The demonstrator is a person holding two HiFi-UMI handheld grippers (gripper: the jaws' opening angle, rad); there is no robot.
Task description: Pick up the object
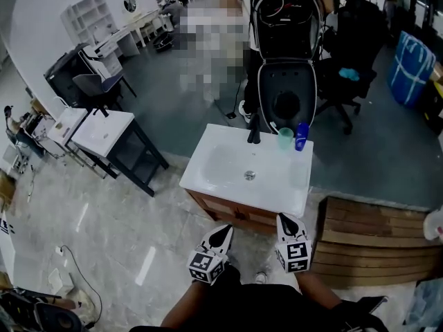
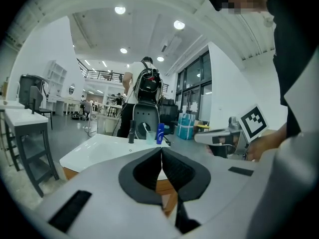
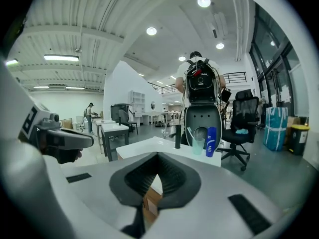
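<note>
A white sink basin on a wooden cabinet stands in front of me. At its back edge are a black faucet, a pale green cup holding a toothbrush, and a blue bottle. My left gripper and right gripper hover side by side at the basin's near edge, both shut and empty. In the left gripper view the jaws meet, with the bottle far ahead. The right gripper view shows its jaws closed, with the cup and bottle beyond.
Behind the sink stands a black shell seat with a person wearing a backpack beside it. A black office chair is at the back right. A slatted wooden bench lies to the right, and a white table to the left.
</note>
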